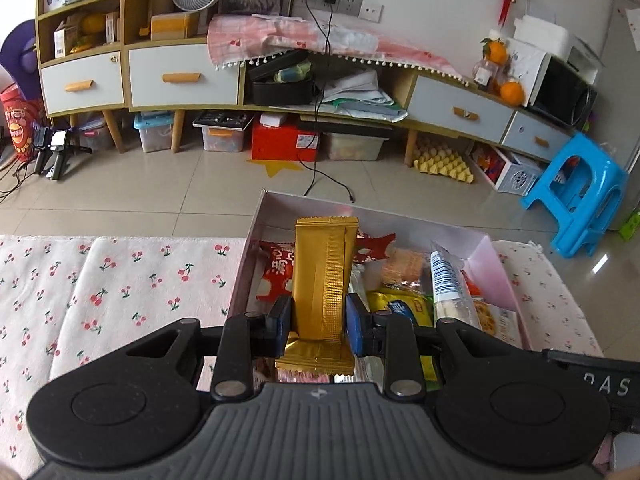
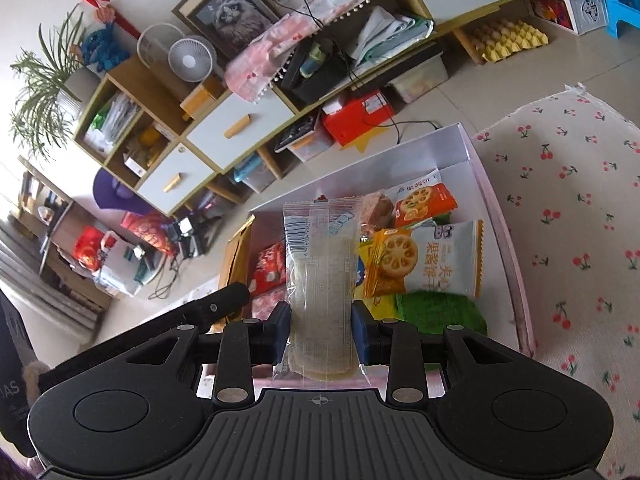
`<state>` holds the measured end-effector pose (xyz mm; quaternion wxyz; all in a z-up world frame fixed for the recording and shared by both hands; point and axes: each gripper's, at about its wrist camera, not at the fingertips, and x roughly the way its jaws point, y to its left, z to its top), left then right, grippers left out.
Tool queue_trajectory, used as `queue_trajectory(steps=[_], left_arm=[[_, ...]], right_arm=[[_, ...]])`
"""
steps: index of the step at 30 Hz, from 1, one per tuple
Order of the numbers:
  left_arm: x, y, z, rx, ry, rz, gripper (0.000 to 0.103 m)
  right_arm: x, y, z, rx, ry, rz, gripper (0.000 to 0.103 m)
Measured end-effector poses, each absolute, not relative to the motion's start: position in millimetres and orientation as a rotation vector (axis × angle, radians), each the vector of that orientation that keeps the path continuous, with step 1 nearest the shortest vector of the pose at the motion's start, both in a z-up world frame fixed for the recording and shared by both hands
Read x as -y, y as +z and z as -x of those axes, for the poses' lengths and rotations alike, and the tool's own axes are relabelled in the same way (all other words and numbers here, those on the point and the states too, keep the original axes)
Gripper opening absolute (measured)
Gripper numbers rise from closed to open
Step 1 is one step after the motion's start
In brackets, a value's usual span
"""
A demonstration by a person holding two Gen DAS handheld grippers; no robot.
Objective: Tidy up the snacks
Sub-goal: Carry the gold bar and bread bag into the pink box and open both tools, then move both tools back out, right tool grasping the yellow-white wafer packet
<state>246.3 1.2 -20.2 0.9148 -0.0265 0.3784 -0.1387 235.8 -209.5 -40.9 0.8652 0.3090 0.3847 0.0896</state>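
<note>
My left gripper (image 1: 318, 322) is shut on a gold foil snack bar (image 1: 322, 276), held lengthwise above the white cardboard box (image 1: 304, 205). Under it lie a red packet (image 1: 276, 270), a yellow packet (image 1: 400, 306) and a clear cracker pack (image 1: 450, 284). In the right wrist view my right gripper (image 2: 320, 326) is shut on a clear pack of pale rice crackers (image 2: 320, 272) over the same white cardboard box (image 2: 472, 148). Orange biscuit packets (image 2: 424, 204), a white biscuit packet (image 2: 444, 258) and a green packet (image 2: 436, 308) lie below it. The gold bar's edge (image 2: 236, 256) shows at the left.
The box rests on a white cloth with a cherry print (image 1: 120, 280) (image 2: 568, 216). Beyond the table edge is tiled floor, a long low cabinet (image 1: 180, 76) with drawers, storage bins under it, a blue plastic stool (image 1: 576, 192) at the right and a loose black cable (image 1: 328, 184).
</note>
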Motion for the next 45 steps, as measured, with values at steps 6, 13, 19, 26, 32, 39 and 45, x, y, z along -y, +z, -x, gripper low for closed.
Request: queue_trajectory(steps=[6,13,19,26,32,39,45], left_arm=[[4,-21,-249,-0.77,-0.295,0.022,0.026],[10,-23,-246,-0.754,-0.29,-0.041,0.039],[9,-19,-242,-0.76,-0.292,-0.037,0.047],[4,-10,-230,-0.762,-0.297,-0.03,0.053],[1,-2,-211,-0.772,-0.29,-0.045,0.061],[-9,8,-179,-0.775,-0.285,-0.052,0.076],[-19,10,-152,-0.792,-0.26,-0.052,0.089]], right_arm=[[206,-48,-247,-0.803,0.189,-0.621,0.032],[207,-44,-244,-0.759,0.177,-0.598,0.042],[210,-38,-240,-0.775,0.163,-0.573,0.044],[215,-18,-228,-0.766,0.149,-0.538,0.05],[214,-1,-206,-0.765,0.15,-0.495,0.059],[209,13,-173,-0.772,0.163,-0.444,0.07],[204,17,-143,-0.796,0.171,-0.401,0.076]])
